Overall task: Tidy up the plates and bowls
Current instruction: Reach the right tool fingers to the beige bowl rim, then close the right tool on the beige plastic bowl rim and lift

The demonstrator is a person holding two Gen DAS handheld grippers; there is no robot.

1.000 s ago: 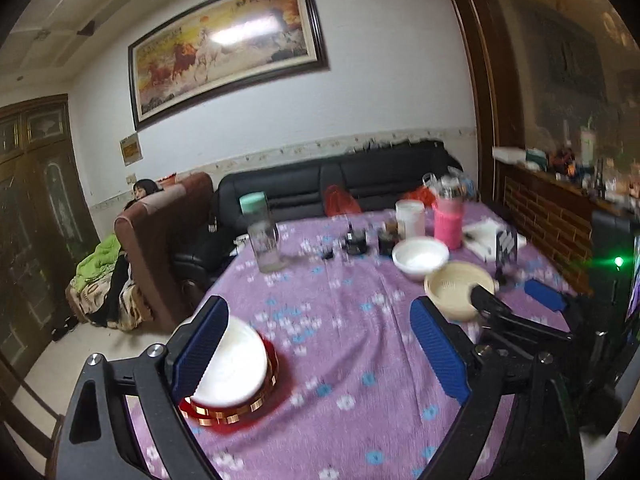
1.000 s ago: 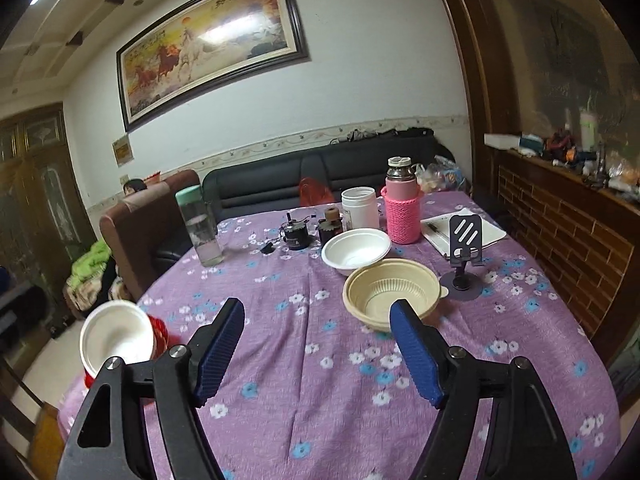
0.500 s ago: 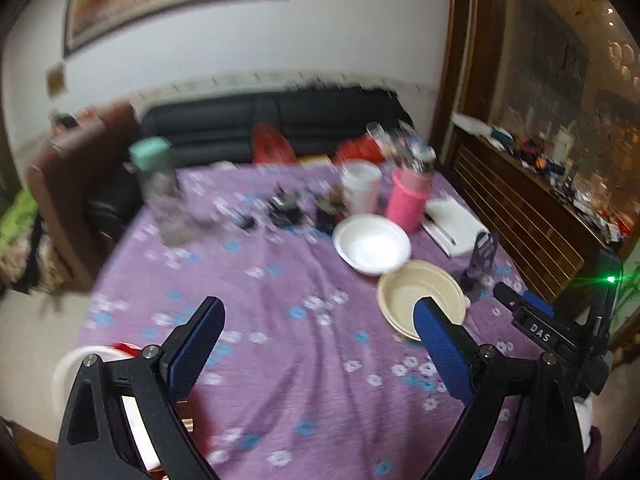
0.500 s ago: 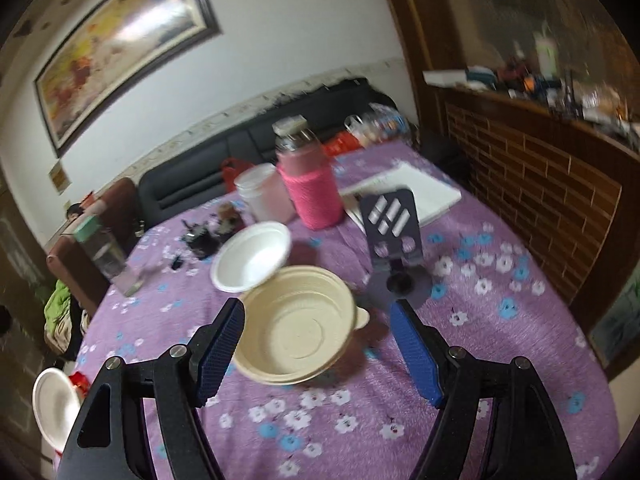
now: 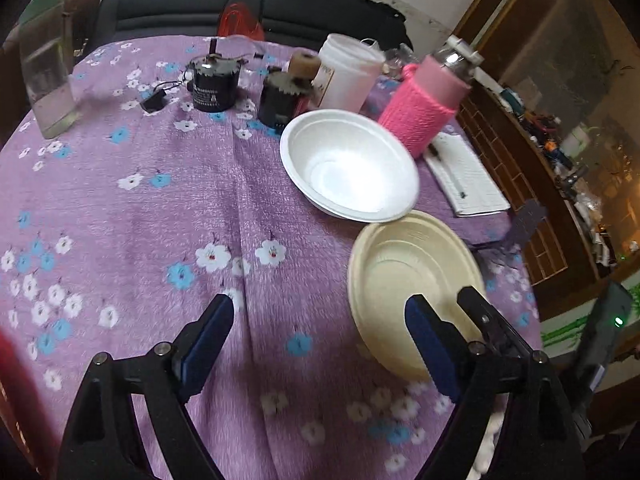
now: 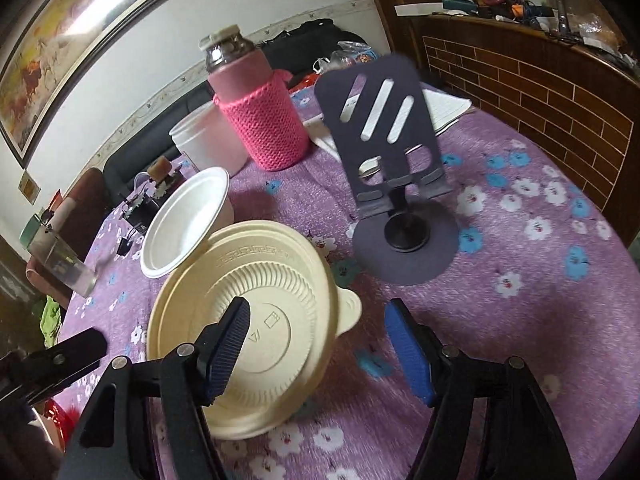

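Observation:
On the purple flowered tablecloth (image 5: 160, 208) a white foam bowl (image 5: 348, 164) (image 6: 184, 224) sits just behind a cream plastic bowl (image 5: 412, 280) (image 6: 248, 320). My right gripper (image 6: 318, 352) straddles the cream bowl's near right rim. One blue pad hangs over the bowl's inside and the other outside its tab handle. The jaws are closing, and the pads are not touching the rim. My left gripper (image 5: 318, 340) hovers left of the cream bowl, jaws closing, only cloth between them. Its right pad overlaps the bowl's near edge.
A pink knit-covered bottle (image 6: 260, 120), white tub (image 5: 344, 76), two dark jars (image 5: 212, 84), clear water bottle (image 5: 48, 80), notebook (image 5: 468, 176) and black phone stand (image 6: 392, 160) crowd the far and right side. Something red (image 5: 12, 400) shows at the left edge. A brick-fronted counter (image 6: 540, 80) borders the right.
Both grippers dropped and tilted down toward the two bowls. The left swung right, away from the red plate stack. The right came over the cream bowl's rim.

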